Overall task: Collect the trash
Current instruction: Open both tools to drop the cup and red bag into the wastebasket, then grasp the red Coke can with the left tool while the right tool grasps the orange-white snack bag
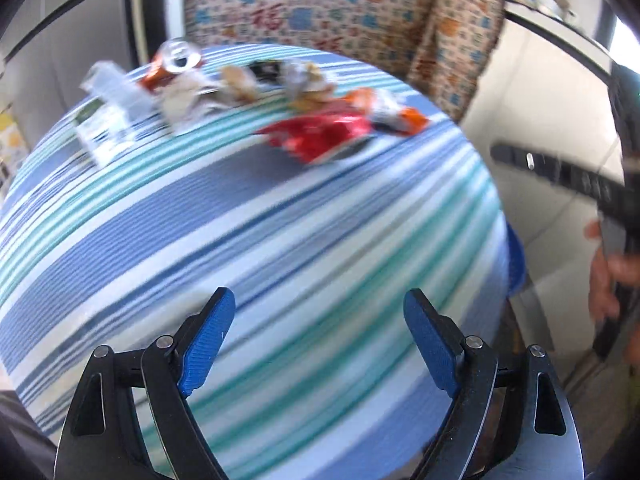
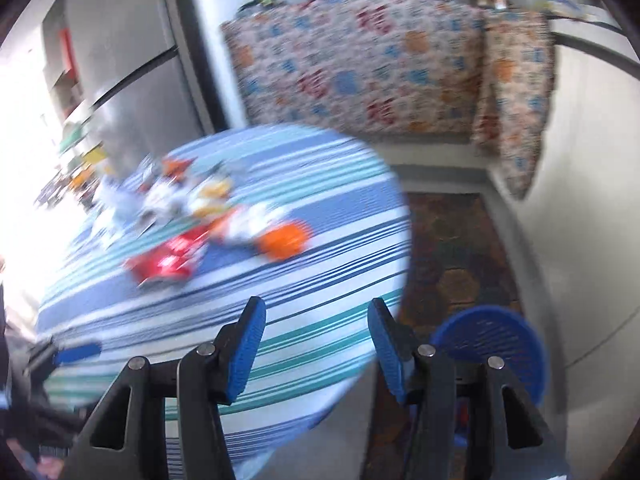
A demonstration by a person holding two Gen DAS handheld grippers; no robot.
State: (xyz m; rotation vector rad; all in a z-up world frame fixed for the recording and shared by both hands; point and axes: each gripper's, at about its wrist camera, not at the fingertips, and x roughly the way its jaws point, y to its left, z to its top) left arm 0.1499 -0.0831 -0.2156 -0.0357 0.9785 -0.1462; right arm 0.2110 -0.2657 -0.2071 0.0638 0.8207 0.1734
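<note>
Litter lies strung across the far side of the striped round surface (image 1: 280, 216), well ahead of both grippers: one crumpled red wrapper (image 1: 320, 136), one orange-and-white packet (image 1: 388, 114), one drink can (image 1: 176, 62) standing at the back, one clear plastic bottle (image 1: 108, 92) on its side, plus a few blurred scraps that cannot be counted. The left gripper (image 1: 318, 340) holds its jaws wide and empty, the right gripper (image 2: 316, 344) holds its jaws partly apart and empty, and one blue basket (image 2: 496, 352) waits on the floor beside the surface. The wrappers look light, limp and slippery, probably best pinched at a raised crease, while the can seems thin-walled and easily crushed, better taken across its body.
</note>
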